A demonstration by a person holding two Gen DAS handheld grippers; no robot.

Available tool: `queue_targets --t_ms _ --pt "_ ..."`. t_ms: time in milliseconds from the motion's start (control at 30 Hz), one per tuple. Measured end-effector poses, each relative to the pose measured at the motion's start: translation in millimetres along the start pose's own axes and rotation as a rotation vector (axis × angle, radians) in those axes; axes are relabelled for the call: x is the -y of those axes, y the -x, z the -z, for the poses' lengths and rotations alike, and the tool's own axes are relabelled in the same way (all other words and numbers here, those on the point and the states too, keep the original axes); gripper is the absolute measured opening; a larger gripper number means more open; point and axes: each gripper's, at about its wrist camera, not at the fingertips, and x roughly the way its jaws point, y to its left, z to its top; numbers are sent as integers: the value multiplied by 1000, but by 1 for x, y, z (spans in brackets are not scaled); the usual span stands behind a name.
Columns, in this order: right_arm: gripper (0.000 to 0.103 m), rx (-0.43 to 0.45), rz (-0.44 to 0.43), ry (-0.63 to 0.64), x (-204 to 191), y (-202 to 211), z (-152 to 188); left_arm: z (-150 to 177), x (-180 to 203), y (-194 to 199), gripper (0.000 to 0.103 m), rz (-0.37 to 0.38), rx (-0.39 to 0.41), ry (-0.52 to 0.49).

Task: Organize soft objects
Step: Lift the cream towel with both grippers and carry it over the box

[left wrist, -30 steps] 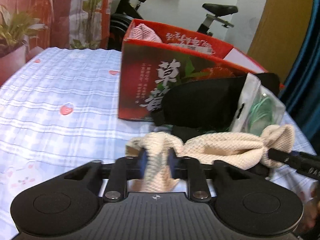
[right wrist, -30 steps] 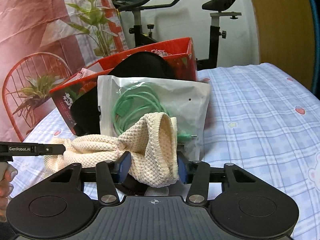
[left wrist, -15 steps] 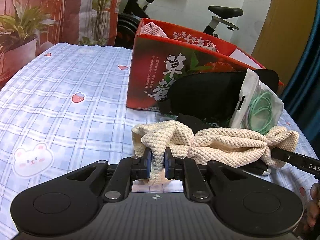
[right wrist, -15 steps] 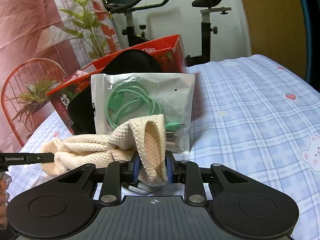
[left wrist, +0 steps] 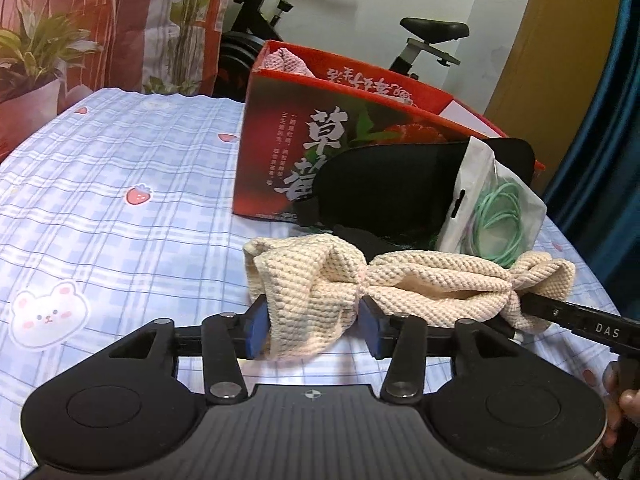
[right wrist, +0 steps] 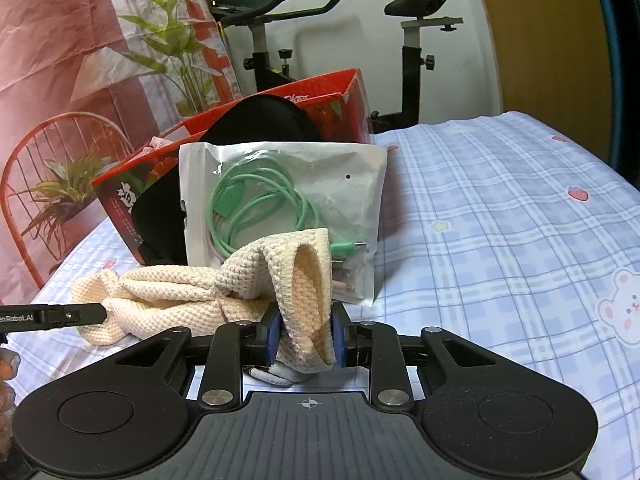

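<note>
A cream knitted cloth (left wrist: 420, 276) lies bunched on the checked bedsheet in front of a red cardboard box (left wrist: 280, 152). My left gripper (left wrist: 310, 326) is open, its blue pads on either side of the cloth's left end. My right gripper (right wrist: 305, 334) is shut on the cloth's (right wrist: 180, 292) other end, which folds up between its pads. A pink knitted cloth (left wrist: 286, 60) sits in the box's far corner.
A black pouch (left wrist: 384, 188) and a clear bag of green cable (left wrist: 496, 216) lean against the box; the bag also shows in the right wrist view (right wrist: 288, 204). An exercise bike (right wrist: 416, 32), a plant and a red chair (right wrist: 52, 184) stand beyond the bed.
My left gripper, shut on the cloth half a second ago, has opened. My right gripper has closed onto the cloth's other end over the last second and still holds it.
</note>
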Motion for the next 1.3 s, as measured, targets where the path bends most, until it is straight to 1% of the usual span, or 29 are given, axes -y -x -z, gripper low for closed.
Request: queue_targets --t_ms 100,200,233,267,300,333,367,467,567,667,833,1067,1200,1300 --pt "24 1 -1 0 1 0 0 -1 0 -1 51 -11 4 -1" --pt "24 4 -2 3 2 0 0 -5 -5 -3 54 -35 17 12" --pt "24 6 -2 3 2 0 0 -6 -7 -4 54 -39 18 20" --pt "24 6 -2 4 3 0 0 -7 -10 -6 51 -36 21 32" --pt "24 7 -2 4 3 0 0 -8 -12 -7 43 -29 21 45" --pt "24 8 -3 4 2 -1 0 -8 -11 -9 13 -28 14 45" --pt "24 9 -2 6 2 -1 1 -8 -9 -10 9 -41 0 30" --pt "23 16 -4 13 1 0 1 -4 -3 -6 9 -64 24 -12" --pt "19 24 -4 25 -2 1 0 -2 -2 -1 9 -72 39 -9" --pt "18 38 -5 40 -6 4 -1 1 2 6 9 -90 48 -28" --pt "18 77 1 75 -11 14 -4 5 7 19 9 -83 86 -49" --pt "18 95 -5 54 -9 21 -5 3 9 29 9 -72 124 -46" --pt "18 119 -11 60 -12 28 -8 -8 8 36 9 -69 149 -45" --pt "18 149 -25 77 -16 35 -16 -26 10 44 9 -64 179 -51"
